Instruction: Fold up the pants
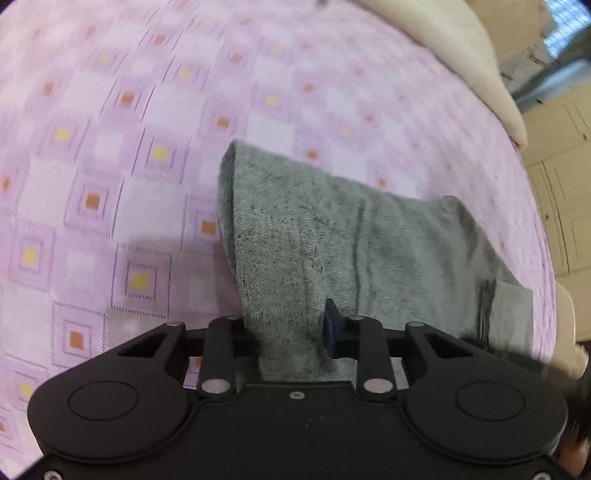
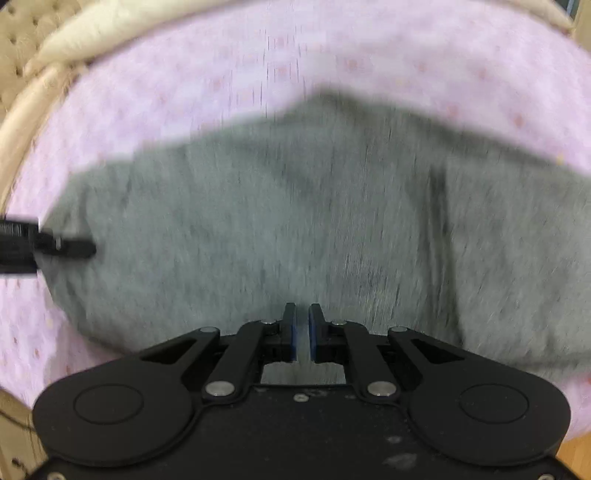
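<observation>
Grey knit pants (image 1: 332, 236) lie on a bed covered by a pink sheet (image 1: 110, 147) patterned with small orange and yellow squares. In the left wrist view, the left gripper (image 1: 288, 332) has its jaws closed on a bunched fold of the pants: the cloth fills the gap between them, hiding the left finger, while the blue pad (image 1: 330, 326) of the right finger presses against the fabric. From the jaws the cloth rises ahead and spreads away to the right, where a darker hem band shows at the far right edge. A cream pillow (image 1: 461, 48) lies well beyond the jaws, at the upper right.

In the right wrist view, which is blurred, the right gripper (image 2: 303, 328) has its jaws drawn narrow, with a thin slit between the two blue pads (image 2: 292, 332). Grey cloth shows behind the slit, but whether any of it is pinched cannot be told. The pants (image 2: 295, 206) spread wide ahead of the jaws and to both sides of them. Far to the left of these jaws, the tip of the other gripper (image 2: 74, 248) touches the edge of the pants. Cream bedding (image 2: 92, 33) lies beyond the pink sheet (image 2: 369, 48), at the upper left.
</observation>
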`<state>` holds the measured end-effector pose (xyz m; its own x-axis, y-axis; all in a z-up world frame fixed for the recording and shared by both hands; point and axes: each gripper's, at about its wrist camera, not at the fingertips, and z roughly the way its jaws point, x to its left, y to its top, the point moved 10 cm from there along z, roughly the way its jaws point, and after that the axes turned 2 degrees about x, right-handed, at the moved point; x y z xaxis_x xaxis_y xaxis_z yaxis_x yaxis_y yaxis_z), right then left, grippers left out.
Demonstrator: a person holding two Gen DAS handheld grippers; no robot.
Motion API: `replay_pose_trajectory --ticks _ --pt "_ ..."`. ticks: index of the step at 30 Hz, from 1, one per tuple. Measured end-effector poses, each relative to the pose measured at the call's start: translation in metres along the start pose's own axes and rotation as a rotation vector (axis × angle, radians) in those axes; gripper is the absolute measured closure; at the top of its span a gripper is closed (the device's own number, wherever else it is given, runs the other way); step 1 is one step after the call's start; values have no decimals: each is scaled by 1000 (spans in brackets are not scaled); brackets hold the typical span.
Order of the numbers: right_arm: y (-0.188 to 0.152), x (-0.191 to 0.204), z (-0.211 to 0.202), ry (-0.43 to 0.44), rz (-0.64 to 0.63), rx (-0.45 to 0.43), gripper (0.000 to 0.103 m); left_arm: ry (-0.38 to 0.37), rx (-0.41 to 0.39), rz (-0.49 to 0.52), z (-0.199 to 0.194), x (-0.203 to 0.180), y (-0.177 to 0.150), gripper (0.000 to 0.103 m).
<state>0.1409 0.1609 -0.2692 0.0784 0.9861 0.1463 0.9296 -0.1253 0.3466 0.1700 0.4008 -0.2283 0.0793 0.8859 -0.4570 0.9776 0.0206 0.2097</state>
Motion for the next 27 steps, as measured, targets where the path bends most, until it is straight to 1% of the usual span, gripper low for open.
replay_pose_trajectory --ticks 2,4,6,8,10,12,14,16,18,20,21,23,24,26,27 --pt "23 -7 3 -25 -13 -35 93 19 -20 66 -5 -15 3 68" --pt "46 -17 15 -44 -4 -52 93 27 -38 109 -12 -27 6 69" --pt "60 -27 31 -68 12 -37 94 21 -51 116 -17 -34 9 69" --pt "64 -36 45 -79 45 -9 94 21 -63 120 -22 -41 11 70" --pt "55 -37 45 -78 49 -10 96 22 -73 127 -33 -44 10 70" --pt "36 -33 37 -56 54 4 96 13 -88 131 -37 -52 11 71" --pt "9 -28 27 -32 47 27 96 21 -105 143 -42 -63 13 72" --pt "-25 -25 20 -7 43 70 96 26 -128 161 -48 -78 14 72" --pt "-48 -23 12 20 39 87 96 38 -150 183 -52 -97 15 73" --pt "-63 -24 3 54 9 100 96 56 -176 220 -60 -120 12 74" --pt "-64 -26 -2 68 1 95 95 68 -191 238 -63 -133 12 74" --pt "-60 -38 -18 110 17 47 95 87 -222 286 -70 -166 9 75" --pt "-55 -48 -27 133 41 15 95 97 -237 311 -72 -183 8 75" --pt "-47 -71 -39 167 81 -15 95 124 -259 364 -70 -224 4 75" --pt "-44 -82 -43 177 92 -26 95 123 -264 382 -65 -244 1 75"
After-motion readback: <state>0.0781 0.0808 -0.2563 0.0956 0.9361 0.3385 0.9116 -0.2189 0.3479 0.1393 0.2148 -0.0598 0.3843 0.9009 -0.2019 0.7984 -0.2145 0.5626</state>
